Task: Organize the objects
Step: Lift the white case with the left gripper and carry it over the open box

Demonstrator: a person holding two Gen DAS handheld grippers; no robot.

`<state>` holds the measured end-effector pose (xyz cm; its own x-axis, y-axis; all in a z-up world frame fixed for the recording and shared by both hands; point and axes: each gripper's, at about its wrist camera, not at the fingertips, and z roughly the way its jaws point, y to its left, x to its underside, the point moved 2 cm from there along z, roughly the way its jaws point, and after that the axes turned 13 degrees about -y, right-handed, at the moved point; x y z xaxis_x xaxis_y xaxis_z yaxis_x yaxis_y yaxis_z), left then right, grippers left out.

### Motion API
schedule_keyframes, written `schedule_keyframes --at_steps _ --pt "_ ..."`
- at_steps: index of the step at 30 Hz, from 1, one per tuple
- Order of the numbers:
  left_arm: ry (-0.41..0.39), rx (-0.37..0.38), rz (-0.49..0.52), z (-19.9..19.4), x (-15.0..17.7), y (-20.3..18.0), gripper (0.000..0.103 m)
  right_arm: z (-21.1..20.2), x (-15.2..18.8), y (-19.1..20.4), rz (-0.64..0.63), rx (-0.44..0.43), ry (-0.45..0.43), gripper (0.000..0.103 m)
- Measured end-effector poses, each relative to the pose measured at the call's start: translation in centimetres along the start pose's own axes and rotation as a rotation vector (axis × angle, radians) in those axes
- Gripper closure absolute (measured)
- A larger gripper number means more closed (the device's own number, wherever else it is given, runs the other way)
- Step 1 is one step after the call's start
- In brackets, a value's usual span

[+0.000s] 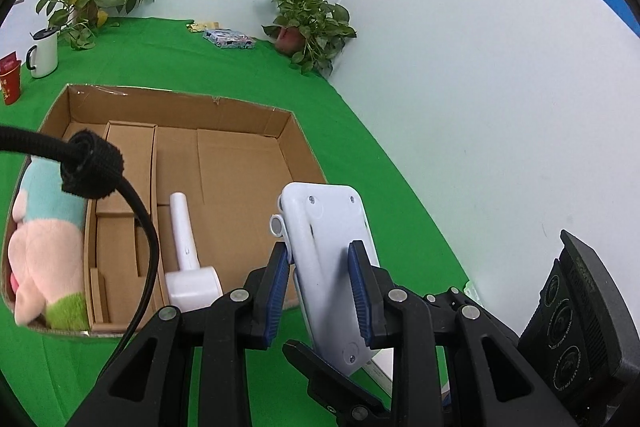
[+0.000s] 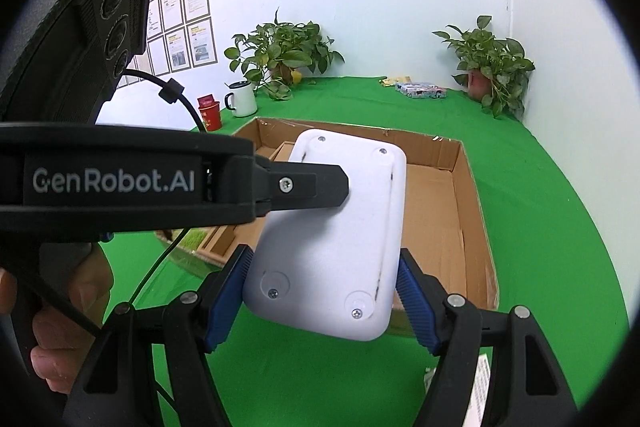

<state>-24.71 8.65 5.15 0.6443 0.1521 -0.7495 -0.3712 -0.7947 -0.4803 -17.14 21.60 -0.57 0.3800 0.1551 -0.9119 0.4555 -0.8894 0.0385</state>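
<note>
A white plastic device [image 2: 328,239] is clamped by both claws at once: the right claw [image 2: 322,301] squeezes its wide sides and the left claw [image 1: 322,287] pinches its thin edge, so it's held up above the green table [image 2: 540,227]. Just behind, an open cardboard box [image 1: 224,115] is seen holding a plush toy [image 1: 44,247] and a white handheld gadget [image 1: 188,259]. Further back, a mug [image 2: 242,99] and potted plants [image 2: 280,51] are parked by the wall.

White device [image 1: 326,267]: front face turned away in both views, lower end behind left gripper [image 1: 320,291] frame, so type can't be told. Plush toy [image 1: 44,251]: partly behind black cable [image 1: 120,195] & carton wall [image 1: 24,323], head not visible. Packet at table rear [image 1: 229,39]: print too small to read; wall photos & notices [image 2: 188,15], right wrist view: text illegible.
</note>
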Motion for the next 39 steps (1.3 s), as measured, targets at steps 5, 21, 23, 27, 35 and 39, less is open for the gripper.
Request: schedule_keyframes --at_steps 5,21,23,27,35,39 --pt "0.034 0.010 0.001 1.9 -2.0 0.8 0.076 1.8 -0.9 -0.8 0.019 -0.023 0.025 0.033" --pt "0.117 -0.017 -0.055 9.5 -3.7 6.0 0.076 8.0 -0.8 -3.0 0.080 -0.085 0.133 0.033" --pt "0.141 -0.025 -0.065 10.7 -2.9 6.7 0.076 8.9 -0.2 -3.3 0.091 -0.095 0.160 0.033" --pt "0.194 -0.046 -0.065 12.6 -1.1 7.6 0.076 10.4 1.2 -4.1 0.113 -0.124 0.227 0.033" --pt "0.271 -0.074 -0.096 15.6 1.6 9.5 0.076 12.4 3.5 -5.1 0.167 -0.167 0.331 0.033" --pt "0.298 -0.078 -0.121 16.9 2.3 10.4 0.076 13.5 4.2 -5.5 0.170 -0.177 0.376 0.033"
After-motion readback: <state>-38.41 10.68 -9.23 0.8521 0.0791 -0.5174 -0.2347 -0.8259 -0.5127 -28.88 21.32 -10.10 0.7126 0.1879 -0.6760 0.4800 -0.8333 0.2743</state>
